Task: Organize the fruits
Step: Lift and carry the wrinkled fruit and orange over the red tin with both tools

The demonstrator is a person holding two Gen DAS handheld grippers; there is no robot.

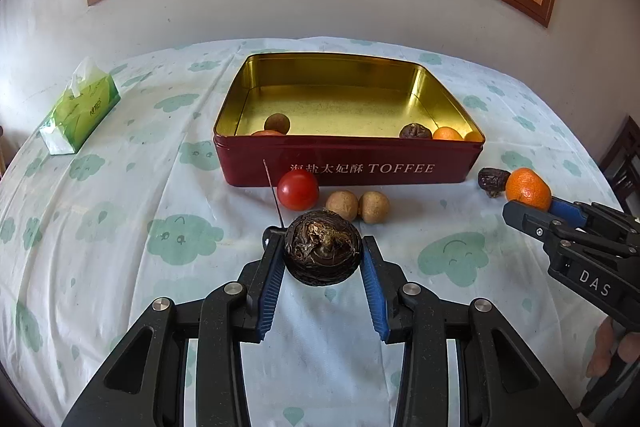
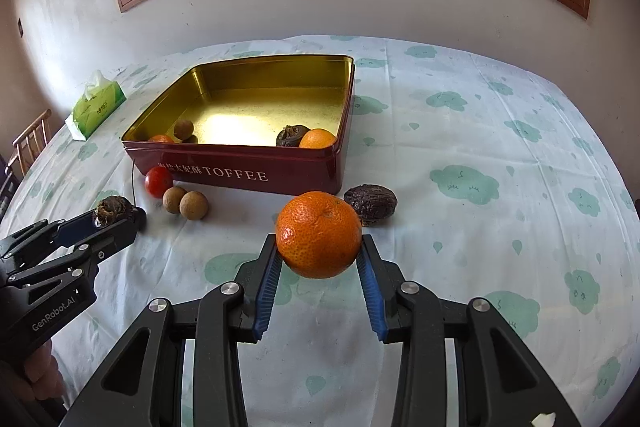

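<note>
My left gripper (image 1: 322, 247) is shut on a dark brown round fruit (image 1: 322, 253), held just above the tablecloth. My right gripper (image 2: 319, 245) is shut on an orange mandarin (image 2: 319, 234). A red toffee tin (image 1: 348, 167) with a gold inside stands open behind both. Inside it lie a brown longan (image 1: 277, 123), a dark wrinkled fruit (image 1: 415, 131) and a mandarin (image 1: 447, 133). In front of the tin sit a red tomato (image 1: 298, 189), two brown longans (image 1: 357, 206) and a dark wrinkled fruit (image 2: 371, 205).
A green tissue pack (image 1: 82, 109) lies at the far left of the table. The table (image 2: 500, 147) is covered with a white cloth with green cloud prints. A wooden chair (image 2: 30, 143) stands past the left edge. A hand (image 1: 608, 351) holds the right gripper's handle.
</note>
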